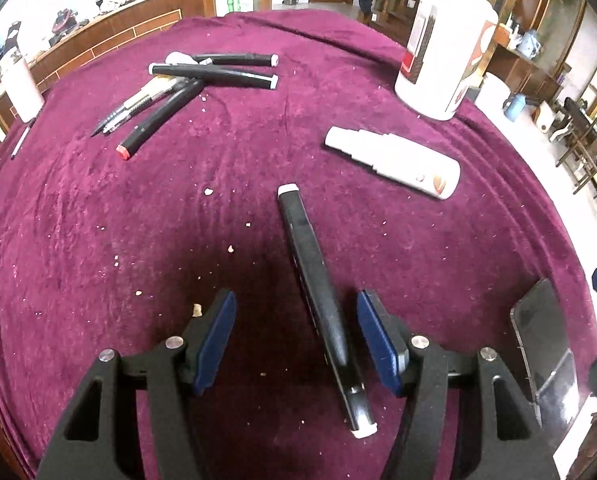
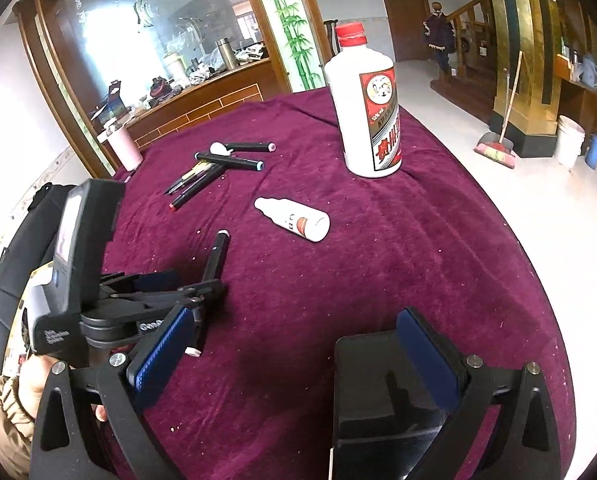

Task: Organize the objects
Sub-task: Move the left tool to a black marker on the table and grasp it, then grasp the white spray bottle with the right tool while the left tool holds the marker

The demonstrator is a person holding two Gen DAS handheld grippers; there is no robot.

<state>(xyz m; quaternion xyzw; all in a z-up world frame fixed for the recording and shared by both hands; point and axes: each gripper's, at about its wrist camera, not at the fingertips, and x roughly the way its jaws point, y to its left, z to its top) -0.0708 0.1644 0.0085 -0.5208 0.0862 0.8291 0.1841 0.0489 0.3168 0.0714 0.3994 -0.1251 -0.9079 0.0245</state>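
A black marker (image 1: pixel 318 292) with white end caps lies on the purple cloth between the open jaws of my left gripper (image 1: pixel 296 344), close to the right finger; the pads do not press it. The same marker (image 2: pixel 214 264) and the left gripper (image 2: pixel 170 284) show in the right wrist view. My right gripper (image 2: pixel 294 356) is open, with a black phone (image 2: pixel 382 392) lying by its right finger. A pile of pens and markers (image 1: pixel 194 84) lies far left. A small white spray bottle (image 1: pixel 394 162) lies on its side.
A tall white liquor bottle (image 2: pixel 368 112) with a red cap stands at the far right of the round table. The phone (image 1: pixel 542 356) also lies near the table's right edge in the left wrist view. A pink cup (image 2: pixel 122 146) stands at the far left edge. Crumbs dot the cloth.
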